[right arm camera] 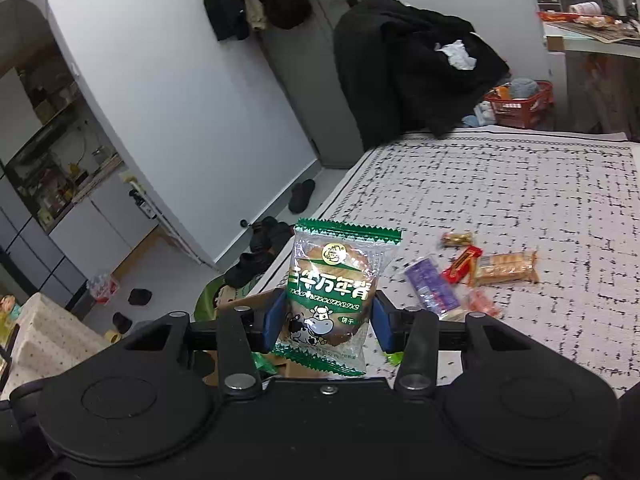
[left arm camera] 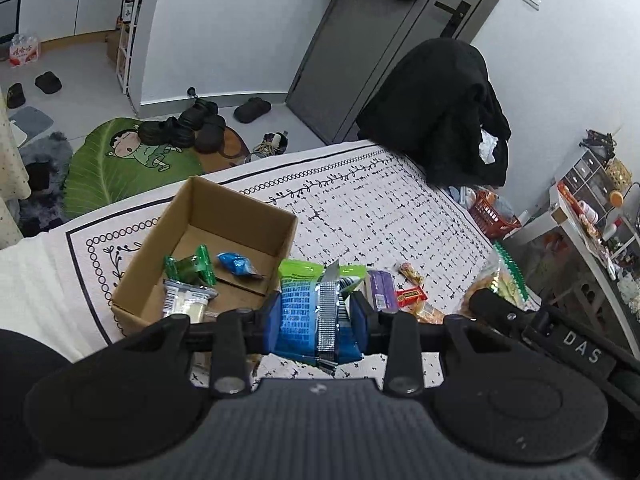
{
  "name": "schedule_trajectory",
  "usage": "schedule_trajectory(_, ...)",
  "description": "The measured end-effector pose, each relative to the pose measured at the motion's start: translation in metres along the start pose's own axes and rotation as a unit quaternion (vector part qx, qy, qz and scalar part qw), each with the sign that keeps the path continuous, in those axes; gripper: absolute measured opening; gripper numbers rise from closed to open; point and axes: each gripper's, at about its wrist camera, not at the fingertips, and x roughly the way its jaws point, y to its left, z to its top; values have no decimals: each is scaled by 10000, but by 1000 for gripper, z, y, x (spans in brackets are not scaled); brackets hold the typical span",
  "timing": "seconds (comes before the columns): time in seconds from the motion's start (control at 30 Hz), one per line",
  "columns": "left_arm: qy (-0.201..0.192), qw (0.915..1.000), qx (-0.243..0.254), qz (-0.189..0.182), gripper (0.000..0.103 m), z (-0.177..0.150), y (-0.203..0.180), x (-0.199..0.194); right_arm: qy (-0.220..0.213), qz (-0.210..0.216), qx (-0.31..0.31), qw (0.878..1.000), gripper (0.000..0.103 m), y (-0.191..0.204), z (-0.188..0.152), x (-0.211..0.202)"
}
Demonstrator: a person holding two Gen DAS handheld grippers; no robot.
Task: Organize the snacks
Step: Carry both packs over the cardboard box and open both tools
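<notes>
Left wrist view: my left gripper (left arm camera: 316, 314) clamps a blue-and-green snack packet (left arm camera: 316, 300) just right of the cardboard box (left arm camera: 244, 204), whose open top holds green, blue and white packets with bare floor behind. Right wrist view: my right gripper (right arm camera: 326, 320) clamps a green biscuit packet (right arm camera: 334, 292) near the table's (right arm camera: 520, 184) left edge; loose snacks (right arm camera: 460, 276) lie to the right, open cloth beyond.
</notes>
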Motion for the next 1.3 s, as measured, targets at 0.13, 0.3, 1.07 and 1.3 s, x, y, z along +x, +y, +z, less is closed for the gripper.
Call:
schedule_trajectory(0.13, -66, 10000, -28, 43, 36, 4, 10, -6, 32, 80, -85, 9999, 45, 12, -3, 0)
schedule_trajectory(0.3, -147, 9998, -89, 66, 36, 8, 21, -12, 57, 179, -230, 9996, 45, 25, -10, 1)
schedule_trajectory(1.07, 103, 9980, -596, 166, 36, 20, 83, 27, 413, 271, -283, 9984, 45, 52, -30, 61)
schedule_trajectory(1.3, 339, 9965, -708, 286, 36, 28, 93, 54, 702, 316, -255, 9967, 45, 55, -37, 87)
